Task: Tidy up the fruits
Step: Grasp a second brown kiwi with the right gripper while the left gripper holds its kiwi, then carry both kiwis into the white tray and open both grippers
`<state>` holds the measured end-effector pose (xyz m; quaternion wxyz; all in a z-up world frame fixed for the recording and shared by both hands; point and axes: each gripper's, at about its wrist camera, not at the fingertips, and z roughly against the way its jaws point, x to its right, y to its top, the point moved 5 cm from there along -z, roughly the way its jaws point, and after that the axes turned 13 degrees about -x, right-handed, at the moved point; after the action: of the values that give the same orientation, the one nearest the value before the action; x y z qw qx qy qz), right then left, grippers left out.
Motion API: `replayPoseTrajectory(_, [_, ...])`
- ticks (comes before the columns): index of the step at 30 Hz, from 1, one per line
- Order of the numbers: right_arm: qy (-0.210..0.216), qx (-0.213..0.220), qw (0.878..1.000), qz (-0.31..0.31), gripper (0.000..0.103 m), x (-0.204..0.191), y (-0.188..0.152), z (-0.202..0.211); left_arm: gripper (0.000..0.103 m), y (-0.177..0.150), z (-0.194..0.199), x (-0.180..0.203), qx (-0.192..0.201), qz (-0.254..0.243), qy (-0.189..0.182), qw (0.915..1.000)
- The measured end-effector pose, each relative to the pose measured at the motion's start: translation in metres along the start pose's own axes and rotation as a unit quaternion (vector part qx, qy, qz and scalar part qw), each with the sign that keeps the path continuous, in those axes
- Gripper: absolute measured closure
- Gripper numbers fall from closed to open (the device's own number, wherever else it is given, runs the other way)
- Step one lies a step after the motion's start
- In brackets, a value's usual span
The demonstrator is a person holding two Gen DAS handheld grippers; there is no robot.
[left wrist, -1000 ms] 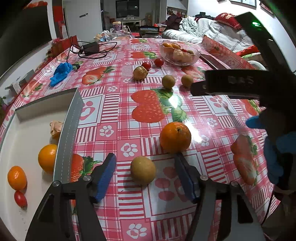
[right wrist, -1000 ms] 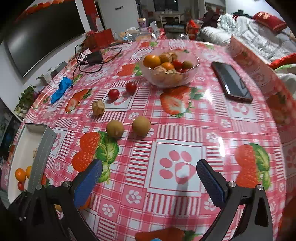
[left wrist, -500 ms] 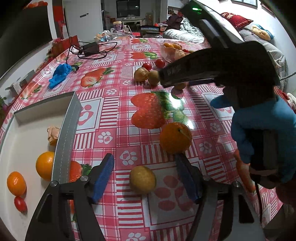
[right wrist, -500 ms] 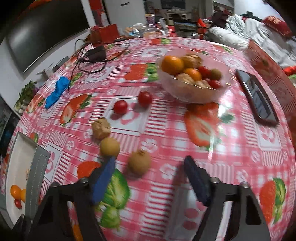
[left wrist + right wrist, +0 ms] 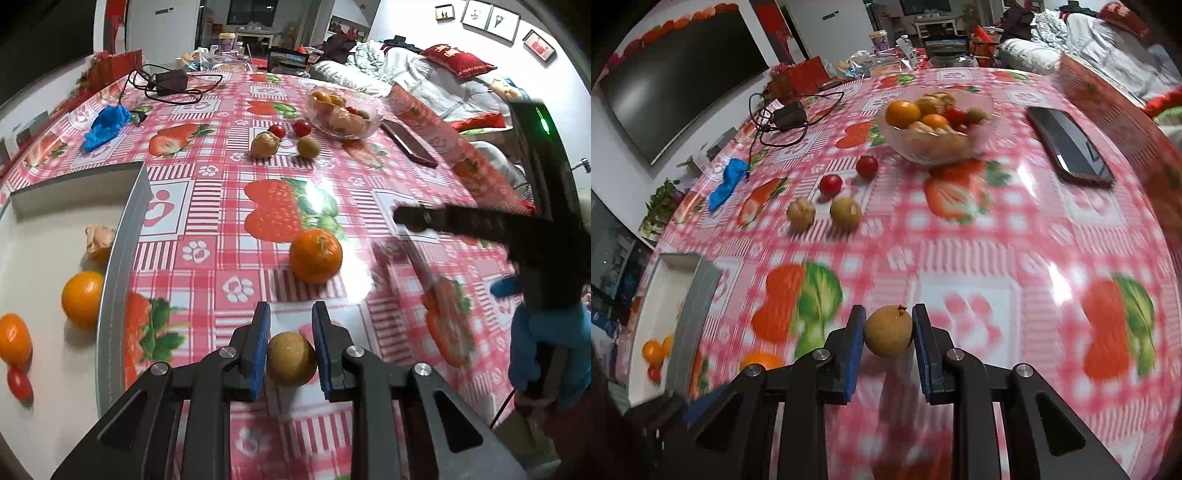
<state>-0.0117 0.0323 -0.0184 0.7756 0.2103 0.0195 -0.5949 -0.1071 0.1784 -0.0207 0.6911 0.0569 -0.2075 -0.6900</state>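
Left gripper: blue pads pressed on both sides of a small tan-brown round fruit — gripped, with the fruit low over the strawberry-print tablecloth.

Right gripper: jaws closing, and both pads already bear on a second brown round fruit, stem nub at its top. The cloth in this view is blurred; whether the fruit is clear of the table I cannot tell.

Outward from the left jaws: one orange sits on the cloth just beyond the fingertips, near the printed strawberry. To the left, a white tray with a grey rim holds an orange, a smaller orange, a cherry tomato and a pale wrinkled piece against the rim wall.

Further out, mid-table: a walnut-like fruit and a brown round fruit side by side, apart; two cherry tomatoes behind them, one nearer the bowl.

Glass bowl beyond, filled with oranges, tomatoes and pale pieces. A dark phone lies flat to its right.

Far left of the cloth — a crumpled blue glove and a black power adapter with looped cable.

In the left view the right gripper's black body crosses the right edge, held by a hand in a blue glove.
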Motion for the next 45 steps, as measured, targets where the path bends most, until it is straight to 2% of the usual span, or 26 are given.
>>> replayPoseTrajectory(7, [0.019, -0.004, 1.0, -0.016, 0.076, 0.004, -0.043, 0.011, 0.078, -0.014, 0.026, -0.001, 0.009, -0.001, -0.003, 1.0])
replayPoseTrajectory(19, [0.025, -0.003, 1.0, -0.012, 0.076, -0.015, -0.07, 0.022, 0.077, -0.03, 0.062, -0.019, 0.033, 0.013, 0.008, 0.9993])
replayPoseTrajectory(34, [0.023, -0.008, 0.999, 0.025, 0.076, -0.059, -0.067, 0.024, 0.077, -0.035, 0.082, -0.052, 0.054, 0.048, 0.017, 0.9973])
replayPoseTrajectory(45, [0.033, -0.009, 0.996, 0.08, 0.076, -0.112, -0.05, 0.025, 0.078, -0.032, 0.095, -0.089, 0.069, 0.083, 0.034, 0.9936])
